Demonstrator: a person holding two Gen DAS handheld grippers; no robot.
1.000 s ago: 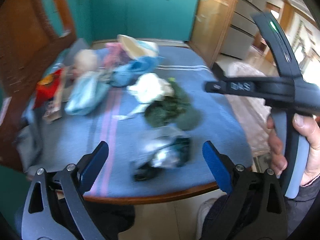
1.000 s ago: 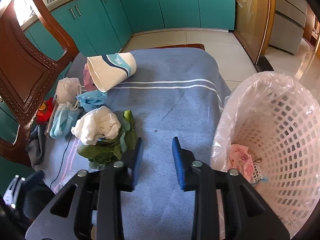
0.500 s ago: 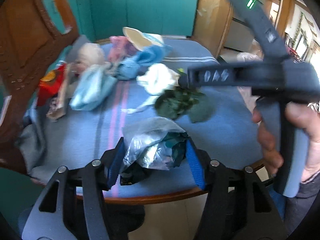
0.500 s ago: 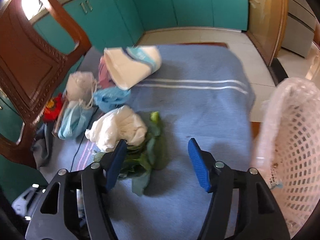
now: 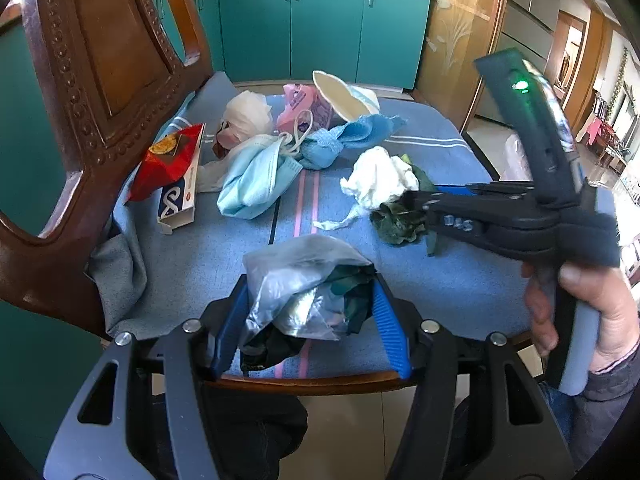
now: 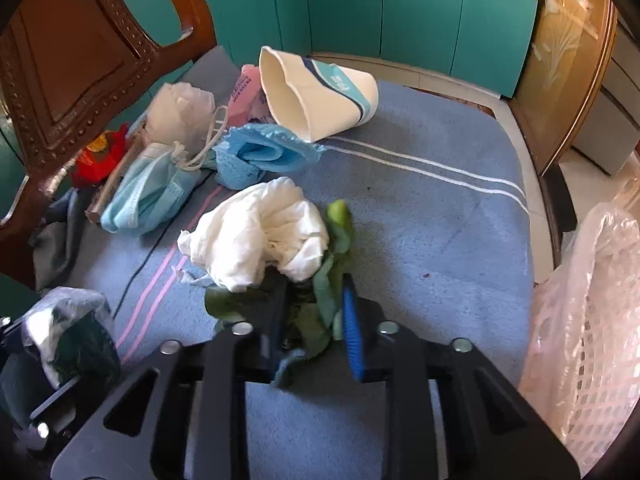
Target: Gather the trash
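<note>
Crumpled plastic bag clamped in left gripper, lower centre, for binning; green leaves at centre between closing right gripper; basket waiting lower right.

Two close downward wrist views, shared tabletop.

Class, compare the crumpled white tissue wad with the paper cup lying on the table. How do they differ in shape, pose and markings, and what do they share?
Shape: the white tissue wad is soft, creased and irregular; the paper cup keeps a smooth cone form.
Pose: the wad sits heaped against green leaves; the cup lies tipped on its side, mouth facing the chair side.
Markings: the wad is plain; the cup carries teal and dark bands.
Both are mostly white and rest on the blue cloth.
</note>
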